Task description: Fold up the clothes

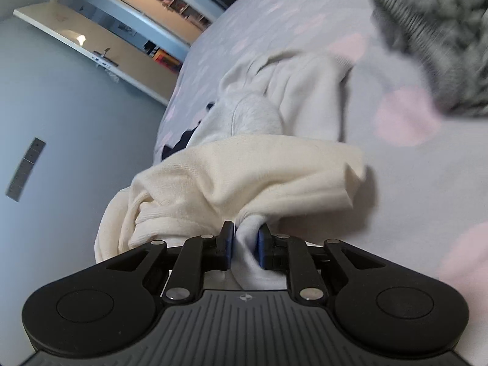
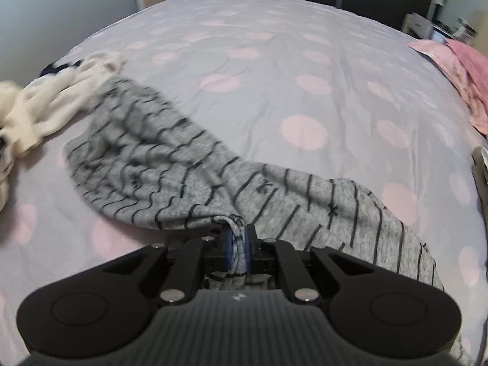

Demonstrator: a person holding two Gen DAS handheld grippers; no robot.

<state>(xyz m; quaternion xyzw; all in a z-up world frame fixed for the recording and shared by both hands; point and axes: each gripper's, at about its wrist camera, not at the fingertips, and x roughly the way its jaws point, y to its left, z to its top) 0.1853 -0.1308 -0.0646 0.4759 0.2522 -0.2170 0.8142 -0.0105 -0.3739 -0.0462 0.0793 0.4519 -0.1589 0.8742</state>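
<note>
Nearest you, your left gripper [image 1: 246,244] pinches a bunched twist of soft white fabric between its blue pads; the black jaws sit close, squeezing the cloth into a narrow neck. That cloth belongs to a cream garment [image 1: 244,170], a thick, matte knit that mounds up in rounded folds just past the fingertips and spills toward the bed's left edge. Beyond it lies a white sweatshirt [image 1: 292,97], crumpled, with a ribbed cuff, touching the cream piece. Your right gripper [image 2: 238,247] is pressed together on a gathered edge of a grey striped garment [image 2: 170,164], a heathered jersey with thin dark lines, which fans out from the jaws in two wrinkled lobes, one running left and away, one draping right. Its far left end meets the pale clothes pile [image 2: 45,106]; in the left wrist view the same striped cloth shows blurred at upper right. Everything rests on a lavender bedspread [image 2: 274,61], smooth with faint creases and printed with large pink ovals. At the far right edge lies a pink towel-like cloth [image 2: 466,73], rumpled. Past the bed's left side stands a pale wooden desk [image 1: 91,42].
</note>
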